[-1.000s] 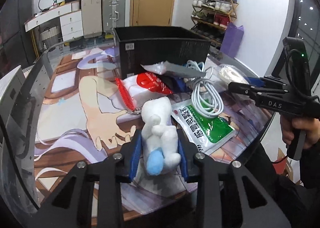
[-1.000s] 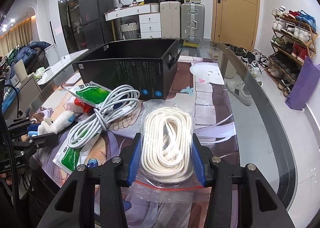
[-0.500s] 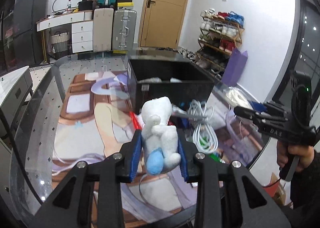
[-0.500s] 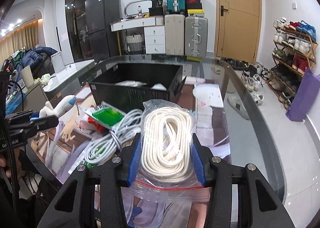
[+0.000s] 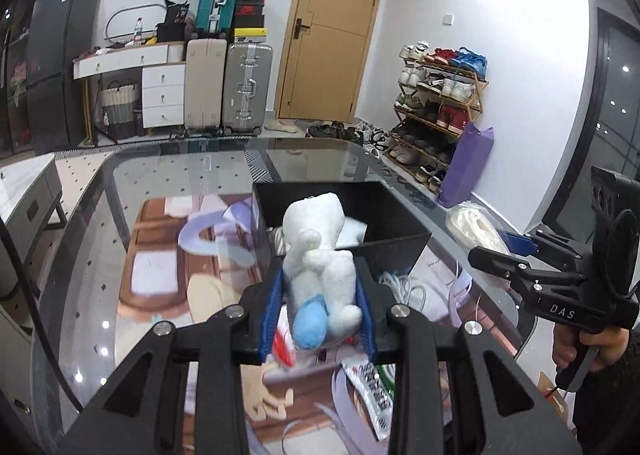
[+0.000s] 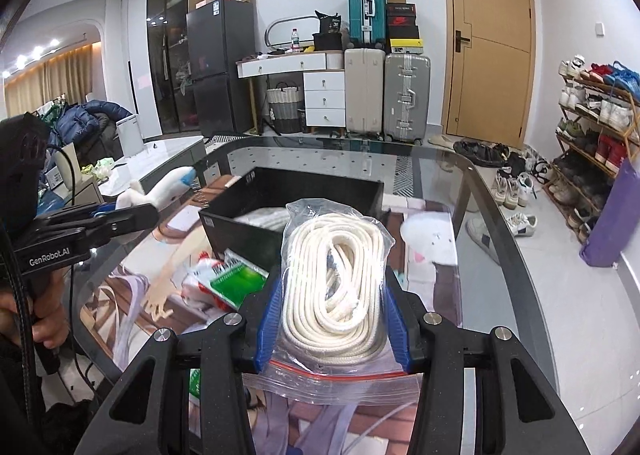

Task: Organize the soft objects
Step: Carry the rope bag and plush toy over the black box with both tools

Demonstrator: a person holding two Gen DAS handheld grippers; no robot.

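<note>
Glass, dark and rounded at the corners, makes up the big table top (image 5: pixel 120 191), and a printed cartoon mat (image 5: pixel 168 279) lies across its middle. On that mat stands an open black rectangular box (image 6: pixel 256 231) with something pale already lying inside it.

Both hand-held grippers are up in the air on the near side of the box. The right gripper (image 6: pixel 333 311) has its blue pads clamped on a clear zip bag of coiled white rope (image 6: pixel 334 275); the bag bulges between the pads and its red-striped seal hangs below them, clear of the table. The left gripper (image 5: pixel 318 301) is squeezed tight on a small white plush toy with a pale blue patch (image 5: pixel 320 255), held upright so that the toy's head rises in front of the box's near wall. In the right wrist view the same toy pokes out past the black fingers at the left, level with the box's rim.

Below the grippers, loose things lie on the mat: a green and white packet (image 6: pixel 236 275) beside a red and white pouch (image 6: pixel 200 275), and a coil of white cable (image 5: pixel 400 287) just in front of the box. A bare hand (image 6: pixel 44 315) grips the left tool's handle.
</note>
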